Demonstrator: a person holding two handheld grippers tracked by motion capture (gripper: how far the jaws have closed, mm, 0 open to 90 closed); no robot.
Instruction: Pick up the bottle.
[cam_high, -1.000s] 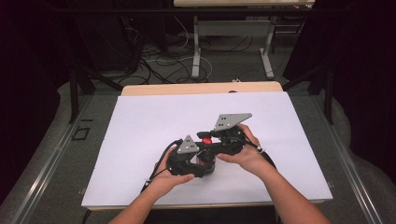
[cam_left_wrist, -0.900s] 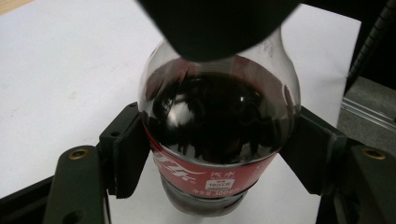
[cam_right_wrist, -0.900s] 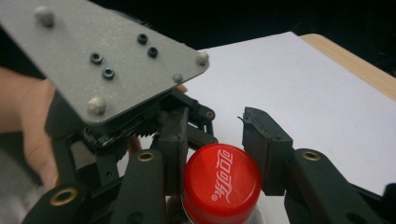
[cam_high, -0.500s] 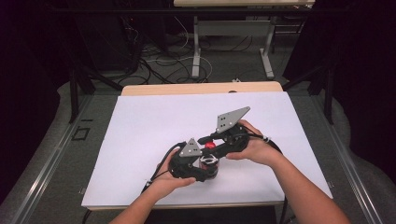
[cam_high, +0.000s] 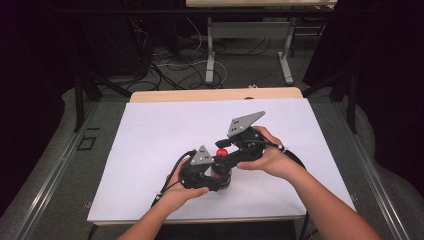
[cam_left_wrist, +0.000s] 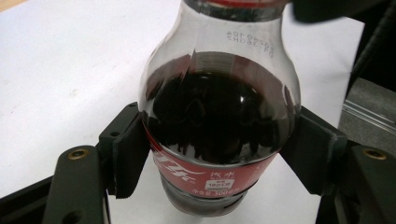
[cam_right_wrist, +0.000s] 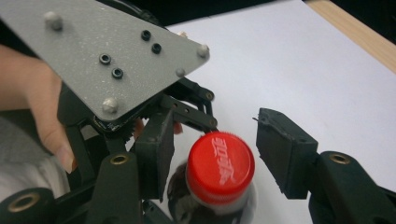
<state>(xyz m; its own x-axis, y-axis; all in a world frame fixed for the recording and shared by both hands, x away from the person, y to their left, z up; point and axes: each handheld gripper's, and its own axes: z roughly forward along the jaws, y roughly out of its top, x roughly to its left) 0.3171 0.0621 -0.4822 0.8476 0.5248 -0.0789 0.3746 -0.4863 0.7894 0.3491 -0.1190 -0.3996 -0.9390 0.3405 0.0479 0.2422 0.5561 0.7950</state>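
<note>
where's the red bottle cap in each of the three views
High view: the red cap sits near the middle of the white sheet, between the two tongs.
Left gripper view: a sliver of red at the top edge, above the bottle that the left tongs clamp.
Right gripper view: low centre, between the right tongs' just-opened jaws, not pressed.
Shared landmark: the white sheet.

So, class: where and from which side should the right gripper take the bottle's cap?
Grip the red cap across its round side wall, from above: the bottle stands upright in the left gripper, and the right gripper's just-opened jaws flank the cap without touching.
</note>
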